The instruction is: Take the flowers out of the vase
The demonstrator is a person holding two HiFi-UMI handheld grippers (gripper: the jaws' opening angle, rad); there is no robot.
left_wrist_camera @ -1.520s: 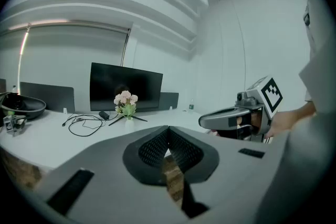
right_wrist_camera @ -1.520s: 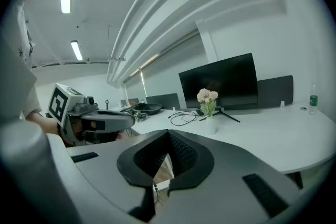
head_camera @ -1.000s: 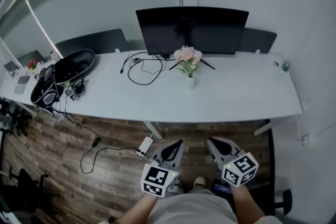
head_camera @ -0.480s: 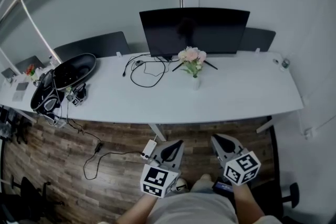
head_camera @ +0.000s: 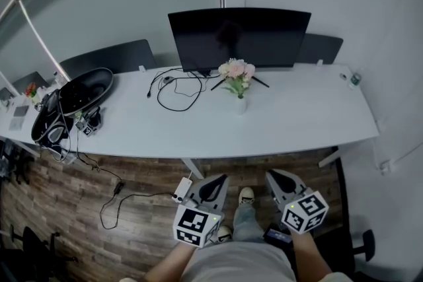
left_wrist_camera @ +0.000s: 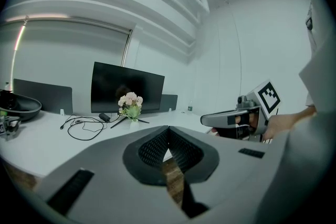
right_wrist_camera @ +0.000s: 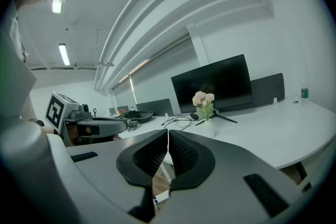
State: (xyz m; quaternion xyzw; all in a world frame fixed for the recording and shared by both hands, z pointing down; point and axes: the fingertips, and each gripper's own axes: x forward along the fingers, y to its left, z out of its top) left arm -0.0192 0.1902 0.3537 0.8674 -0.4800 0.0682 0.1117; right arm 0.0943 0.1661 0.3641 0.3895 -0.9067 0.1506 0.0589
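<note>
Currently both sets of jaws are closed on nothing; the left gripper (head_camera: 217, 180) and right gripper (head_camera: 273, 177) hang above the wood floor (head_camera: 142, 172), well apart from the flowers (head_camera: 236, 70) standing in their vase (head_camera: 240, 104) on the desk (head_camera: 304, 119).

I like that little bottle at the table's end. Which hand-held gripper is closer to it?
Right. The right hand-held gripper hangs in front of the table, on the same side as the bottle. The left hand-held gripper hangs beside it, farther from the bottle.
</note>
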